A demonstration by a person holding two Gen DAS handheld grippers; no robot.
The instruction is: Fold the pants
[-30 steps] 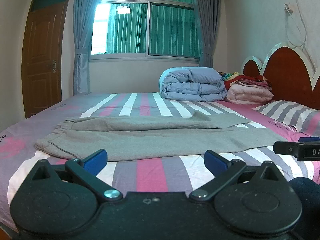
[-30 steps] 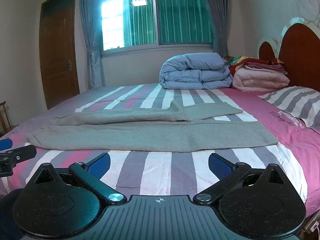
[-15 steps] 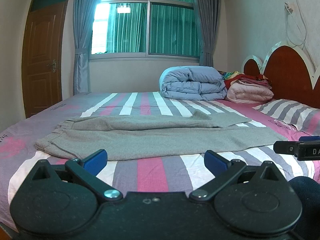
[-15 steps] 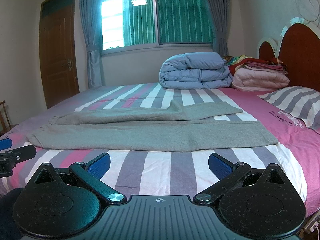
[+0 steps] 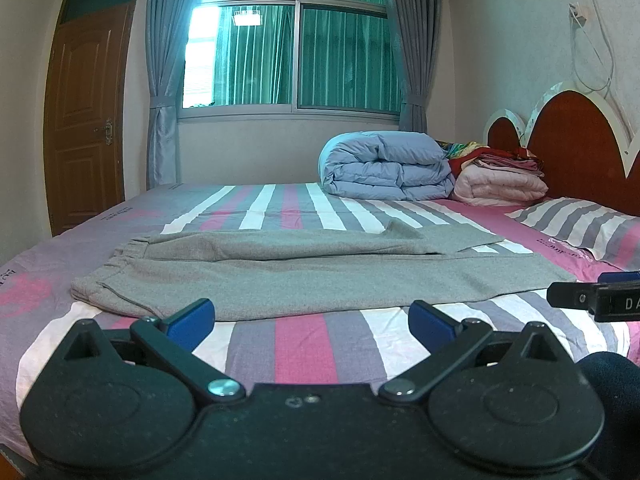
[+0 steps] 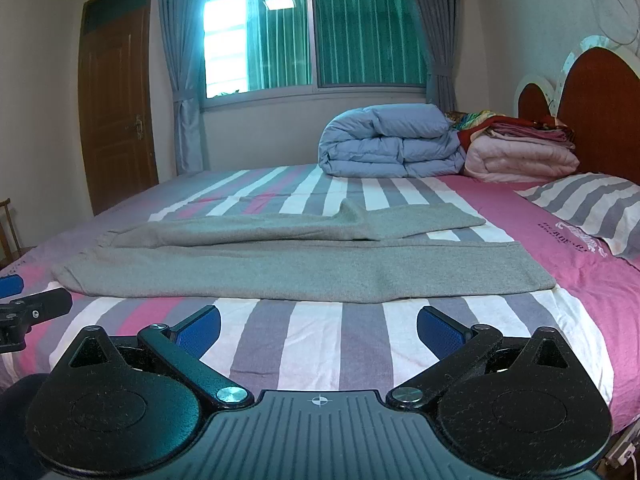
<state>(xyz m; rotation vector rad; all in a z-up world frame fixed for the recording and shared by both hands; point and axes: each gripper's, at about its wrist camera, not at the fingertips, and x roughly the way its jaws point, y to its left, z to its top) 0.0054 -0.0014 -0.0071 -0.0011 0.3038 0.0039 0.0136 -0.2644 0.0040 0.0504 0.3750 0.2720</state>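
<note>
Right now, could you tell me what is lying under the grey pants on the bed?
The grey pants lie flat on the striped bedsheet, whose pink, grey and white stripes show on every side. The part of the sheet directly beneath them is covered, so anything there cannot be seen.

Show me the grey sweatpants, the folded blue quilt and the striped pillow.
grey sweatpants (image 5: pixel 320 280), left wrist view, near leg's middle.
folded blue quilt (image 6: pixel 390 148), right wrist view, front face.
striped pillow (image 6: pixel 592 208), right wrist view, top surface.

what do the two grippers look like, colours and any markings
Both are matte black, with two round lobes, silver pivot screws and slim linkage arms ending in blue pads. The left gripper has a smooth body; the right gripper has a ribbed grey plate with a small crosshair mark.
</note>
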